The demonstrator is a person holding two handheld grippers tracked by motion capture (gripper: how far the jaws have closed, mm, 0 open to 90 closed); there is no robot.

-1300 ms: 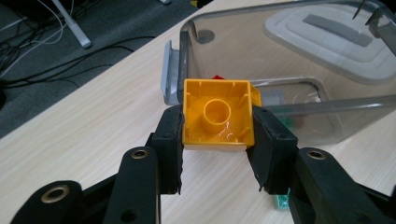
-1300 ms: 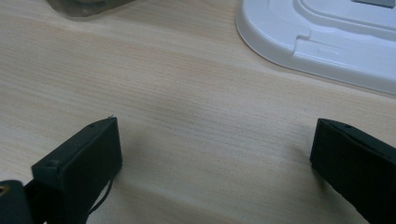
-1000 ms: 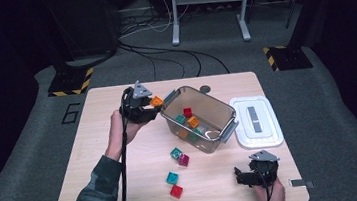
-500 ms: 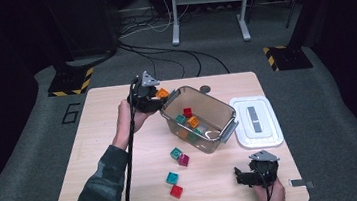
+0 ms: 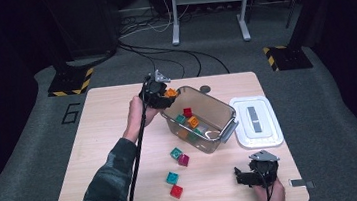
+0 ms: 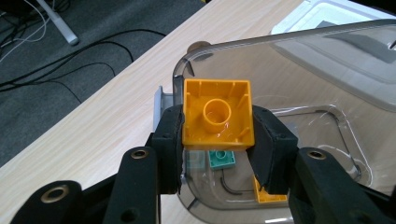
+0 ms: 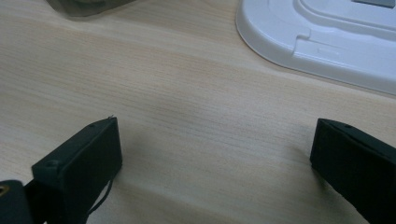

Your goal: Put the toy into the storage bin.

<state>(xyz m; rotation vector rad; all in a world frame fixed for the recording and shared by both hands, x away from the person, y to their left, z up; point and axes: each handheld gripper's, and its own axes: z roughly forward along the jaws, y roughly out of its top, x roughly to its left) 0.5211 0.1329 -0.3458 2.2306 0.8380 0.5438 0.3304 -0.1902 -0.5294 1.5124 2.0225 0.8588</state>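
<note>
Holding orange block (image 6: 218, 115) pinched between left gripper (image 5: 158, 90) pads, underside facing camera, over clear bin (image 5: 220, 111) rim at its 10 o'clock corner. Resting right gripper (image 5: 254, 171) on table (image 5: 98, 119) at 5 o'clock, jaws wide, nothing between. White lid (image 5: 256, 121) at bin's 3 o'clock.

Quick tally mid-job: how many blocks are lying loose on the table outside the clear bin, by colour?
Teal blocks: 2
Magenta block: 1
Red block: 1
Total: 4
</note>
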